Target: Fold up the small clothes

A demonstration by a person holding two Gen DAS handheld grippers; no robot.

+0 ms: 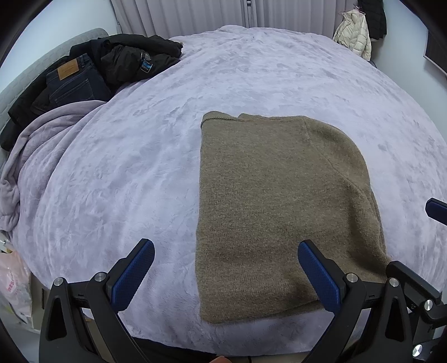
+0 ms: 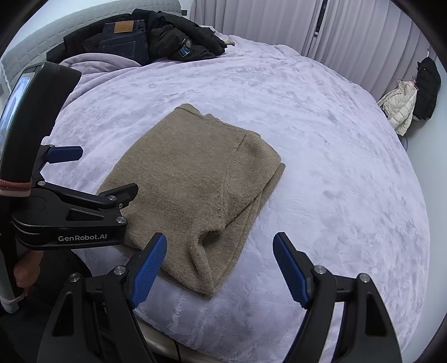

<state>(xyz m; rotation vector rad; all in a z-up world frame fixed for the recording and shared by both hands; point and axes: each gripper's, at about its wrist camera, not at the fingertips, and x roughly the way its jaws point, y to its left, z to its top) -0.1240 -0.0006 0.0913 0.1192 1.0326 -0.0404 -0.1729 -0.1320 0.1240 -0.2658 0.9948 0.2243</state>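
Hiding sweater (image 1: pixel 279 209) near edge, left gripper (image 1: pixel 226 245) spread; right gripper (image 2: pixel 220 240) spread too.

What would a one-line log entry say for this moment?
sweater: folded on bed | left tool: open, empty | right tool: open, empty

Bed (image 1: pixel 251 83): lilac plush cover. Pale pleated curtains (image 1: pixel 195 14) behind it. Padded grey headboard (image 2: pixel 69 30) at its pillow end.
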